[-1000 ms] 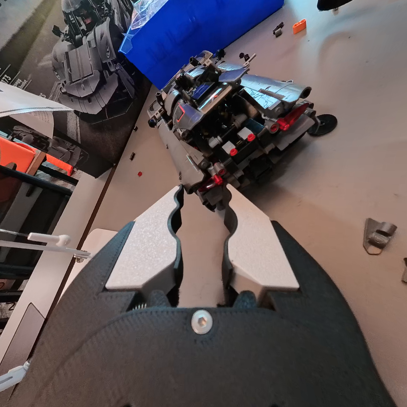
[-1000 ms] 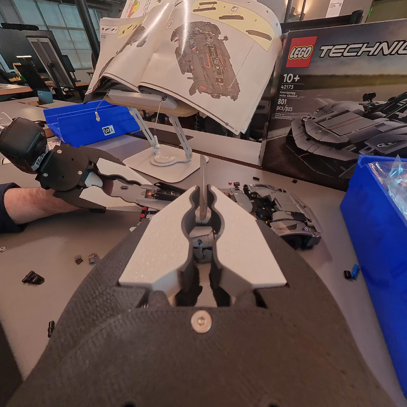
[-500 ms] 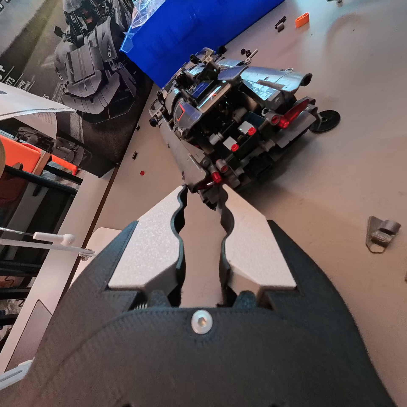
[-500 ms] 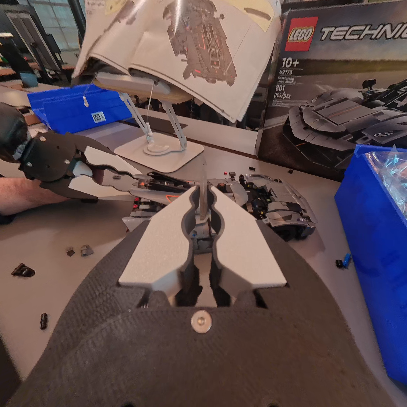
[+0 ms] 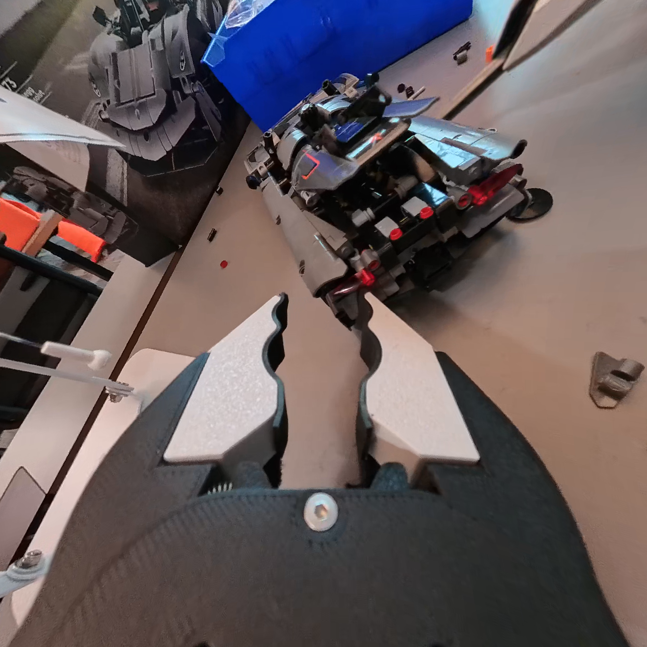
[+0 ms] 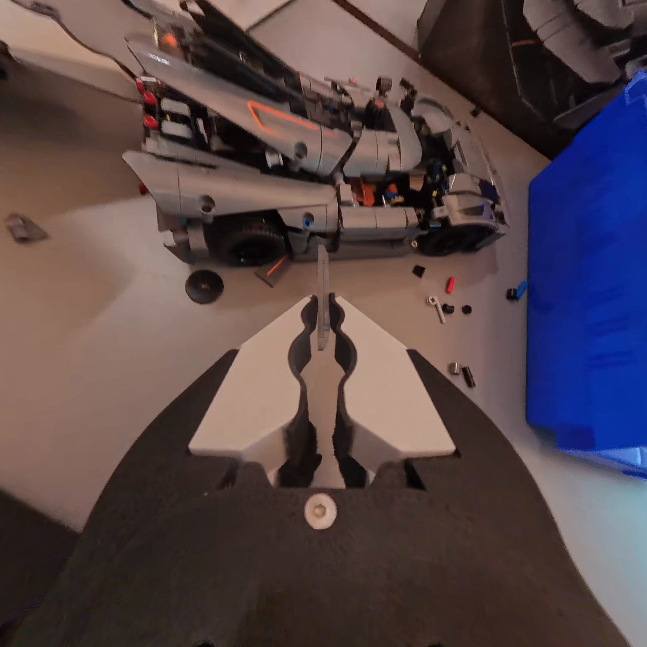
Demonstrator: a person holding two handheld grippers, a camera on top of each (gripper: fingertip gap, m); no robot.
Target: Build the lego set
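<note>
Panel (image 6: 322, 308), thin and grey, pinched edge-on in the closed right claw (image 6: 322, 297) above the bench (image 6: 87, 350), just short of the car model's (image 6: 315, 182) side sill. Left claw (image 5: 325, 304) open, one fingertip at the model's tail. Likely step: panel fitting; next move calls for aligning it with its mount.

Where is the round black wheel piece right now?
In the right wrist view the round black wheel piece lies flat on the table, left of centre, just below the car's rear tyre.
</note>
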